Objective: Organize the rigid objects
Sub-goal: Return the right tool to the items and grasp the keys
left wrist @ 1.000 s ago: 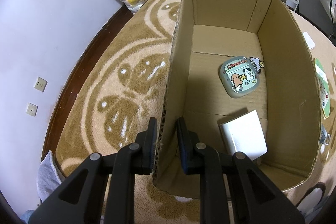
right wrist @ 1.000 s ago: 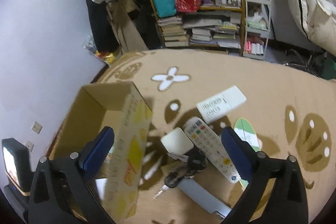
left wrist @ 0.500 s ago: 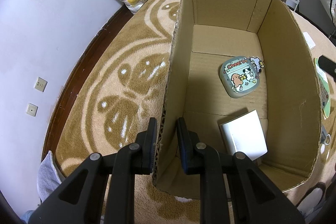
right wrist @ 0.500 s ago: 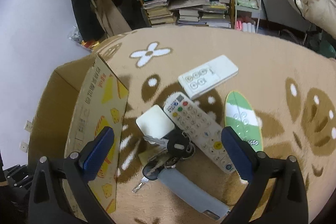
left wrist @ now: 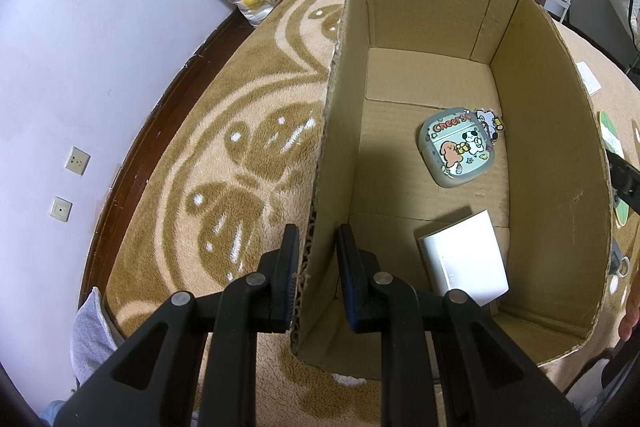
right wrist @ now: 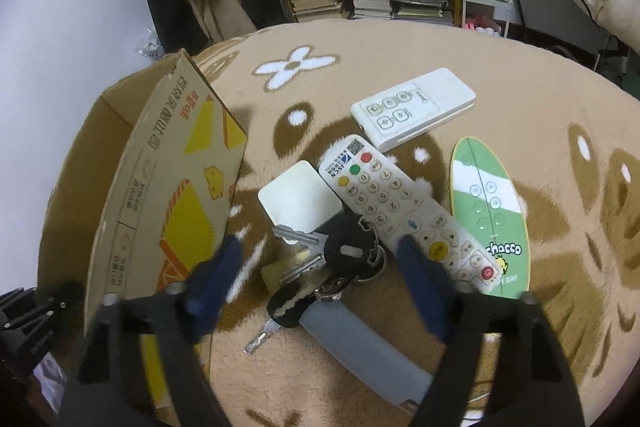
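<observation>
The left gripper (left wrist: pixel 313 267) straddles the near left wall of the box (left wrist: pixel 552 131), its fingers closed against the cardboard, apparently to steady the box for loading. The right gripper (right wrist: pixel 320 267), fingers wide apart, hovers over the keys (right wrist: pixel 340 263). The keys lie on the rug (right wrist: pixel 500 67) just right of the box: black-capped, metal, on a ring.

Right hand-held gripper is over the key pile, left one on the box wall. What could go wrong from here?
1. The right hand-held gripper is open over the key bunch, which overlaps the numbered remote and grey bar; closing may catch or drag those too.
2. Loose keys on rings could swing or slip from a partial pinch.
3. The left hand-held gripper straddles only one thin wall of the cardboard box; it may flex or tip.
</observation>
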A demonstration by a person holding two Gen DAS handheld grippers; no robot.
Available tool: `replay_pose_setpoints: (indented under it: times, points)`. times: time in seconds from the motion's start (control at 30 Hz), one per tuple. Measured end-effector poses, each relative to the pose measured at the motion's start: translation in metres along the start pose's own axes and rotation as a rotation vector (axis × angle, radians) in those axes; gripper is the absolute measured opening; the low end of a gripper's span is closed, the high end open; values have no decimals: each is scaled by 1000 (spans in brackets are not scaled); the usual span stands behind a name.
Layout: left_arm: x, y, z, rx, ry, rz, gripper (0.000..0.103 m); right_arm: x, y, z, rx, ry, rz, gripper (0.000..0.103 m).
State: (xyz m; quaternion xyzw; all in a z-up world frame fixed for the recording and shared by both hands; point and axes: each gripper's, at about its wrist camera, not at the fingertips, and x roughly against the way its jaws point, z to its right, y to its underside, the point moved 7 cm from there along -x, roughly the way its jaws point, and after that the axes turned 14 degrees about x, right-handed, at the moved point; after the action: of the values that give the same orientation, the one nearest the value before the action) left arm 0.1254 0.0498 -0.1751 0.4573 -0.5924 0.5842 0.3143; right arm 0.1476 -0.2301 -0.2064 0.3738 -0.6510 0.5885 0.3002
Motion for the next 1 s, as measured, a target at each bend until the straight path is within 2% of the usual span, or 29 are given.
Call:
replay_pose_setpoints:
  times: [0.03, 0.23, 0.53, 0.77, 0.83, 0.97, 1.0]
  points:
    - [0, 0, 0, 0, 0, 0, 19, -2, 1, 1, -7, -7, -8, 55]
    - [0, 0, 0, 0, 0, 0, 19, -13, 13, 8, -55, -33, -54, 55]
    - [0, 1, 0, -5, -3, 2, 19, -23, 18, 13, -86, -31, -44, 55]
    - [0, 1, 0, -7, -4, 2, 19, -27, 10, 17, -113, -41, -9, 55]
    - [0, 1, 0, -7, -4, 2, 19, -27, 9, 19, -113, -28, -10, 45]
    - [0, 1, 0, -8, -4, 2, 19, -24, 7, 17, -71, -8, -5, 42]
    - [0, 1, 0, -7, -4, 3, 19, -21, 7, 17, -60, 4, 1, 34]
